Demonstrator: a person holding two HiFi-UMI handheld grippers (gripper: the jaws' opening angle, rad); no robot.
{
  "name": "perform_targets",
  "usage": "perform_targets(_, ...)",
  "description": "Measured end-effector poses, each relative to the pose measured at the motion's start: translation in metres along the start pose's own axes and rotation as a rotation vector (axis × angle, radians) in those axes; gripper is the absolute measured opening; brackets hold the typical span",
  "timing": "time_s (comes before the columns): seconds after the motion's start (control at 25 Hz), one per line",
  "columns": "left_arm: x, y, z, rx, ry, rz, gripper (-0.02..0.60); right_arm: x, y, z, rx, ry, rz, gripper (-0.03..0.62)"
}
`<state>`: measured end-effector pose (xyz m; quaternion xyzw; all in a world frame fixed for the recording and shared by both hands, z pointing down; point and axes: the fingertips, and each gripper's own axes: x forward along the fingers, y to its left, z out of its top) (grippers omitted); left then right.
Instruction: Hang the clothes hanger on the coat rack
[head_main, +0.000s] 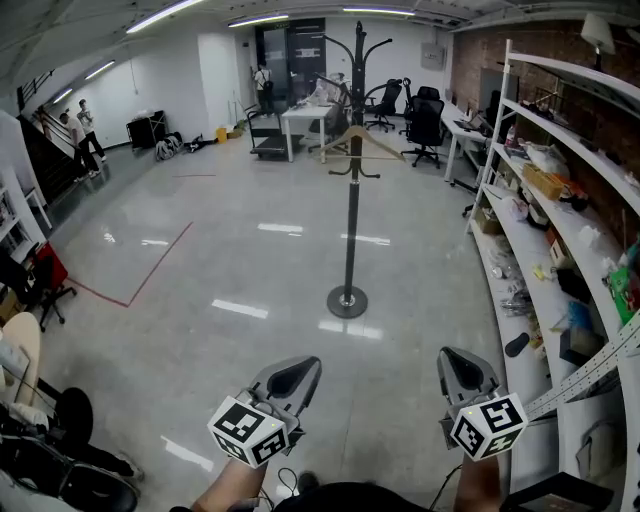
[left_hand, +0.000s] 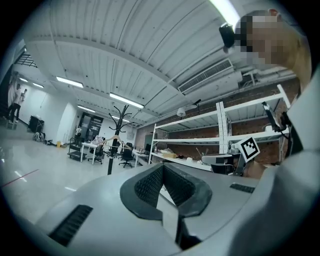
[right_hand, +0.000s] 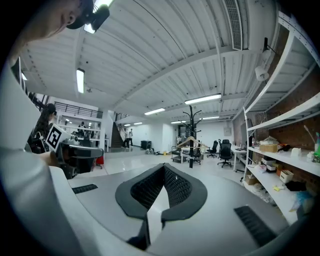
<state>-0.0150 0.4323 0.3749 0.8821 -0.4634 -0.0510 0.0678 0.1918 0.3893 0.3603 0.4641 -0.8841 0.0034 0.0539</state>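
Where the clothes hanger (head_main: 352, 140) is: far ahead, wooden, hanging on the coat rack (head_main: 351, 215) about halfway up the pole, below the curved top hooks and just above a lower ring of short hooks.
Coat rack: black, upright on a round base (head_main: 347, 301) on the floor, in the middle of the room and well apart from both grippers.
Between grippers and rack: only glossy grey floor (head_main: 250, 260) with light reflections on it.
Left gripper (head_main: 290, 378): near, low left, pointing toward the rack; its own view shows the jaws closed together with nothing between them.
Right gripper (head_main: 462, 372): near, low right, also pointing toward the rack; jaws closed together and holding nothing.
Right side: long white shelves (head_main: 560, 160) against a brick wall, crowded with boxes and small items; the right gripper is just beside their near end.
Behind the rack: a white table (head_main: 305, 115) to the far left of it and black office chairs (head_main: 425, 125) to the far right.
Left side: a red line (head_main: 150, 270) taped on the floor; two people (head_main: 80, 130) stand far off by a staircase.
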Motion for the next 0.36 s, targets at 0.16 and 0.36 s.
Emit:
perform_targets(0.16, 0.0014, 0.0034, 0.0017, -0.004, -0.004, 0.003, 0.000, 0.0029, 0.0005, 0.0027, -0.006, -0.004, 0.002, 0.008)
perform_targets(0.36, 0.0088, 0.0027, 0.0024, -0.014, -0.013, -0.013, 0.001, 0.0015, -0.0013, 0.0074, -0.023, -0.016, -0.009, 0.008)
